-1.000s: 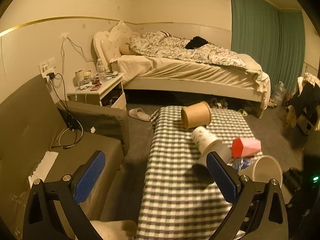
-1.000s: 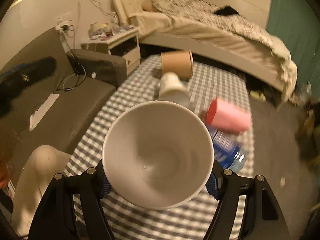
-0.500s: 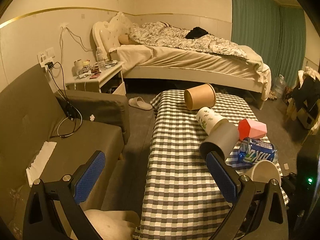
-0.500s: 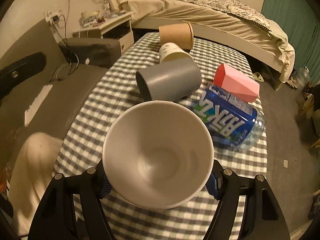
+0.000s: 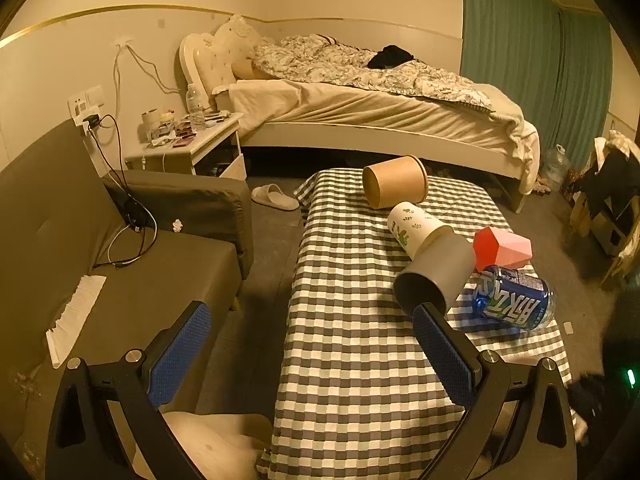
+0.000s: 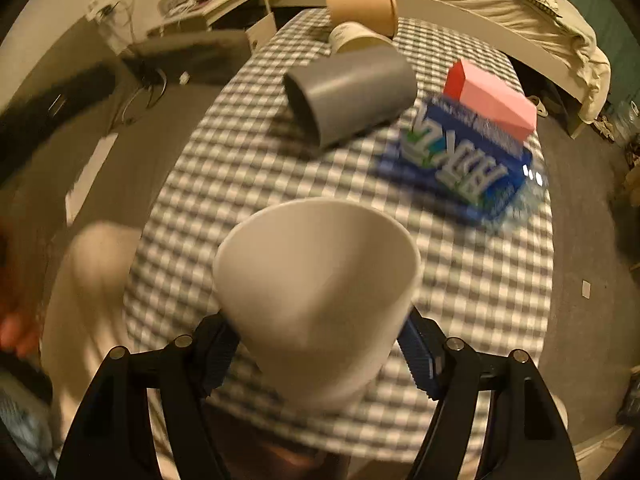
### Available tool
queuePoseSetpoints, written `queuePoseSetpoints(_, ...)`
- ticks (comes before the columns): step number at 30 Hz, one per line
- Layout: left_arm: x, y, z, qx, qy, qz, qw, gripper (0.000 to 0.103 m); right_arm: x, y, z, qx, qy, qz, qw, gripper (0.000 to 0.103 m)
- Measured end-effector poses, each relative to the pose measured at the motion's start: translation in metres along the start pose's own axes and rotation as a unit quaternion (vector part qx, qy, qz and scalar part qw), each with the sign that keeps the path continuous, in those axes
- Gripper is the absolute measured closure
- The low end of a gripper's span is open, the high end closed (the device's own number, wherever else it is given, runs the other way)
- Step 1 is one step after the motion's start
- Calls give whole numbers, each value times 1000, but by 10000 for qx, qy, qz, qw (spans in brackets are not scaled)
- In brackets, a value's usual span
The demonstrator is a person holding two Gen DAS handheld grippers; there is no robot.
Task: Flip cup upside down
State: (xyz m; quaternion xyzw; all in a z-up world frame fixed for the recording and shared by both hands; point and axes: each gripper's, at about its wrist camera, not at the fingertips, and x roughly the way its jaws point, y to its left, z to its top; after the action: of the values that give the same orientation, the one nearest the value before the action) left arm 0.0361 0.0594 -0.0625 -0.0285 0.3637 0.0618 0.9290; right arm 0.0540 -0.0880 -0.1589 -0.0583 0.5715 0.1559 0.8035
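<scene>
Cup [image 6: 320, 292], white and tapered, sits pinched between the blue pads of the right gripper [image 6: 320, 354], held above the near end of the checked table [image 6: 480, 280], with its wide rim ahead of the fingers and its narrow base back toward the camera. Its long axis runs roughly along the fingers, tipped forward and down, so the mouth points away and toward the cloth; the picture is blurred, so the exact tilt is hard to judge. To do this step well, I would judge it best to carry on rolling the wrist until the rim faces straight down, keep the pinch firm on the side wall, lower until the whole rim meets the cloth evenly, and only then let go. The bare patch of cloth just ahead of the fingers looks like the safest landing spot. Farther ahead lie a grey cup [image 6: 348, 96] on its side, a blue bottle [image 6: 460, 152] to its right, a pink box [image 6: 496, 100] beyond that, and a patterned cup [image 6: 356, 38] and brown cup [image 6: 362, 8] at the far end; all are well clear. Left gripper [image 5: 312, 350] is spread wide and holds nothing, hovering off the table's left edge.
</scene>
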Motion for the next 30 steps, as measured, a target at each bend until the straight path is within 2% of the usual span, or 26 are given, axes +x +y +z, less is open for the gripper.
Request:
queuePoseSetpoints(5, 2, 5, -1, -41, 28, 69, 10000, 0, 19, 3, 21, 87, -140, -90, 9998, 32)
queuePoseSetpoints(12, 3, 12, -3, -19, 89, 203, 9998, 0, 27, -5, 23, 315, -373, 3, 9988, 31)
queuePoseSetpoints(13, 3, 11, -2, -10, 85, 199, 9998, 0, 26, -7, 22, 381, -385, 19, 9985, 30)
queuePoseSetpoints(14, 2, 11, -2, 12, 77, 182, 9998, 0, 24, -9, 21, 432, -408, 21, 9982, 23)
queuePoseSetpoints(15, 0, 9, -2, 44, 64, 174, 9998, 0, 18, -11, 19, 463, -513, 7, 9976, 16)
queuePoseSetpoints(18, -8, 0, -1, 108, 24, 181, 9998, 0, -10, -16, 10, 424, -965, 19, 9944, 15)
queuePoseSetpoints(23, -19, -22, -5, 64, 95, 16, 9999, 0, -59, -35, -11, 417, -1627, -369, 9851, 14)
queuePoseSetpoints(30, -31, -73, -22, 191, 207, -202, 9994, 0, -93, -77, -44, 802, -2202, -891, 9681, 10)
